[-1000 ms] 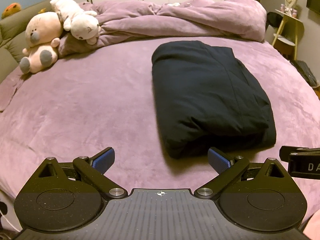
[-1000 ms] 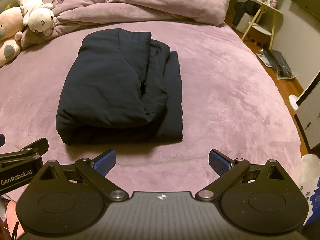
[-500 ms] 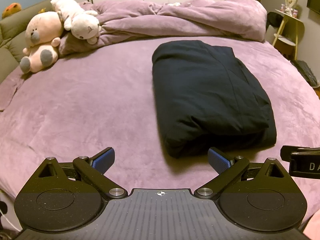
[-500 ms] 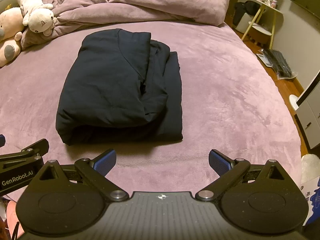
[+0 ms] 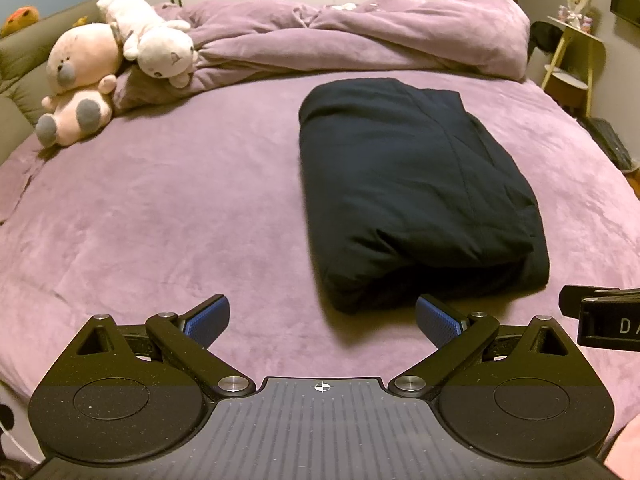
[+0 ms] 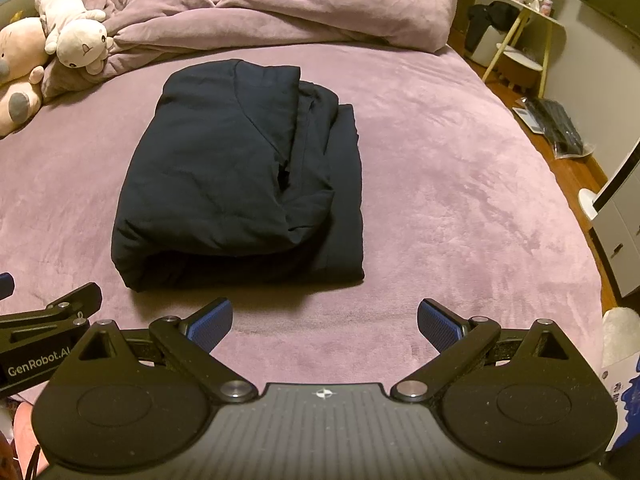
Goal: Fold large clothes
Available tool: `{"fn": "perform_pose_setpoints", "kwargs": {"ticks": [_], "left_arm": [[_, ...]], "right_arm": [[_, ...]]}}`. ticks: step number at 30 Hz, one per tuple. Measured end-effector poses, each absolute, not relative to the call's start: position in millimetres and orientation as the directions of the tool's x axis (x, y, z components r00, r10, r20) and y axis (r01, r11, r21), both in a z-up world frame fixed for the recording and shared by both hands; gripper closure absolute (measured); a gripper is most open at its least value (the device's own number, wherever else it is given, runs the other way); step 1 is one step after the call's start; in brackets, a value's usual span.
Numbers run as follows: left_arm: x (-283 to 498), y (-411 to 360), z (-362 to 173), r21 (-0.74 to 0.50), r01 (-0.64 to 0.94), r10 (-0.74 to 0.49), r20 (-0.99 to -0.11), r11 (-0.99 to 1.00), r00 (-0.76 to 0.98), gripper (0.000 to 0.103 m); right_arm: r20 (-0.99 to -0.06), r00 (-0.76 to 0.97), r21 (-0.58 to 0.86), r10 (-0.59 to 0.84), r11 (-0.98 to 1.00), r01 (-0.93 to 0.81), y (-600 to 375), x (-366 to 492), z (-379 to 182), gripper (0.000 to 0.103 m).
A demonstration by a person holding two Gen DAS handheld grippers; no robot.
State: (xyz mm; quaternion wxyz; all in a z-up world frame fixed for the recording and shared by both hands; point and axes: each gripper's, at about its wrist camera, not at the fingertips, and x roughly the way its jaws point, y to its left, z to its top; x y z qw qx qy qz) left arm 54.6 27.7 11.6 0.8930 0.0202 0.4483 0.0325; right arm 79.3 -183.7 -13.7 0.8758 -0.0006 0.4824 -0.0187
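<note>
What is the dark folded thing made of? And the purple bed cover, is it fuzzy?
The dark folded garment looks like matte, puffy padded fabric, with thick rounded folds and faint stitch lines. The purple bed cover looks like soft velvety fleece, because its nap shows light and dark brushed patches.

Both grippers are matte black, the left gripper (image 5: 322, 318) and right gripper (image 6: 325, 320) alike: ribbed grey centre plate with a crosshair mark, silver pivot screws, round side discs, blue textured fingertip pads (image 6: 210, 324). White "GenRobot.AI" lettering shows at lower left.
</note>
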Motion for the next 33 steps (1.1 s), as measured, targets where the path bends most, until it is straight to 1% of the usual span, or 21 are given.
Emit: {"fn": "perform_pose_setpoints", "kwargs": {"ticks": [13,33], "left_arm": [[53.2,24.2,11.5,0.063,-0.02,0.063,-0.8,0.998,0.597,0.001],[54.7,22.7,11.3,0.056,-0.03,0.063,-0.808,0.998,0.586,0.001]], "right_arm": [[-0.84,0.542,-0.012,-0.028,0.999,0.033,-185.6,77.9,-12.1,0.004],[-0.835,0.55,-0.012,-0.022,1.0,0.021,-185.3,76.2,-9.4,0.004]]}}
